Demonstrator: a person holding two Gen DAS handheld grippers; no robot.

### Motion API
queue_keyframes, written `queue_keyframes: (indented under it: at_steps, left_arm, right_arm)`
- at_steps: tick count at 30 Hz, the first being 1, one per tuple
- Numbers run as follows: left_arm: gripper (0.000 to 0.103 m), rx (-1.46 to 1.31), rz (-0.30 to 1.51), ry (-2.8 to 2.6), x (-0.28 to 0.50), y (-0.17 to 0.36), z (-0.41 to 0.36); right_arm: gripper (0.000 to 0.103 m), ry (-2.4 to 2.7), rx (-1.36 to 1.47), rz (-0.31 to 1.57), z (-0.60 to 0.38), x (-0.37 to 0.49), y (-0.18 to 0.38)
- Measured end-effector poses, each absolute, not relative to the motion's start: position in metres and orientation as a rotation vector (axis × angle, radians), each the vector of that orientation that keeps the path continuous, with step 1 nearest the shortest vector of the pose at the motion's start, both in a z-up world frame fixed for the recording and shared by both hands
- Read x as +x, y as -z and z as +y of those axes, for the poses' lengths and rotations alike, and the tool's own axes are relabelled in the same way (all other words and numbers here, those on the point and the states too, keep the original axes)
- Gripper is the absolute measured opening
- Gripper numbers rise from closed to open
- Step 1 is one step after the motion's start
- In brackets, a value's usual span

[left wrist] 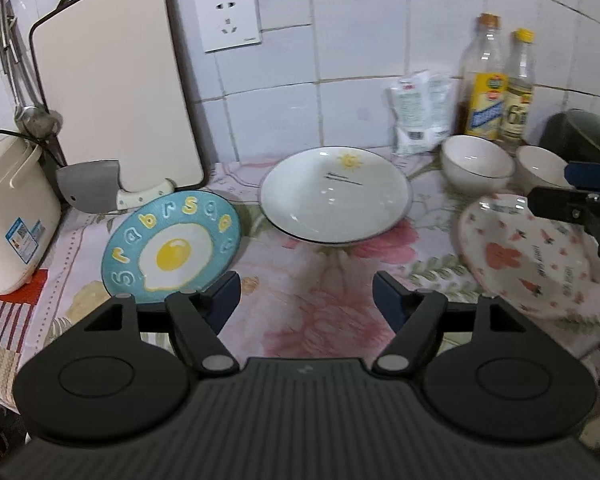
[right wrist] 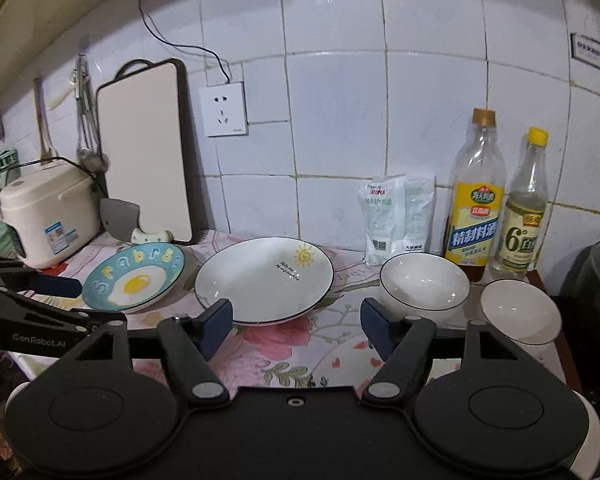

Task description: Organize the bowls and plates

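While both of my grippers hang above the flowered tabletop (left wrist: 312,280), their jaws stand released with nothing between them: the left gripper (left wrist: 306,296) fills the bottom of its own view, and the right gripper (right wrist: 296,320) does the same in its view. Left of centre in the left wrist view lies the blue egg plate (left wrist: 172,246), flat on the cloth, with a cleaver (left wrist: 96,188) just behind it, leaning at the foot of a cutting board (left wrist: 116,88) that stands against the tiled wall. At centre sits the white sun plate (left wrist: 336,194), well apart from the jaws. To the right, the carrot-print plate (left wrist: 528,252) lies partly under the tip of my right gripper as that view shows it. Two white bowls (right wrist: 424,284) stand side by side at the right of the right wrist view, close before two bottles (right wrist: 476,200) and a white packet (right wrist: 396,216) by the wall. A rice cooker (right wrist: 48,212) crowds the far left edge.
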State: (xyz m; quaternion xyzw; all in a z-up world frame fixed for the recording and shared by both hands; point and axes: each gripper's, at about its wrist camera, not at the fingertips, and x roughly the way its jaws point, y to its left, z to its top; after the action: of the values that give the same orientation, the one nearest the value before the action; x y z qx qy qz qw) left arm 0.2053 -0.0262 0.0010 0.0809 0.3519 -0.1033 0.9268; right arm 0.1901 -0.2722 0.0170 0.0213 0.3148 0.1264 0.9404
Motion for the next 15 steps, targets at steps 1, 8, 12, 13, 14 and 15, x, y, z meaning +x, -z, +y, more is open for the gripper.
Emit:
queue_keyframes:
  at_steps: [1, 8, 12, 13, 14, 15]
  left_arm:
    - [0.073, 0.165, 0.722, 0.225, 0.200, -0.002, -0.028]
    - [0.080, 0.126, 0.744, 0.311, 0.174, -0.005, -0.035]
    - [0.084, 0.116, 0.749, 0.350, 0.162, -0.005, -0.041]
    - [0.085, 0.118, 0.746, 0.357, 0.159, -0.004, -0.042]
    - [0.087, 0.119, 0.744, 0.360, 0.157, -0.004, -0.044]
    - [0.087, 0.120, 0.742, 0.362, 0.155, -0.004, -0.045]
  right_arm:
    - [0.078, -0.260, 0.037, 0.636, -0.274, 0.183, -0.019]
    - [0.087, -0.280, -0.003, 0.605, -0.284, 0.141, -0.033]
    - [0.093, -0.283, 0.012, 0.641, -0.296, 0.126, -0.035]
    - [0.093, -0.281, 0.020, 0.650, -0.299, 0.123, -0.035]
    - [0.093, -0.278, 0.027, 0.654, -0.303, 0.118, -0.035]
    - [0.093, -0.273, 0.028, 0.657, -0.307, 0.114, -0.034]
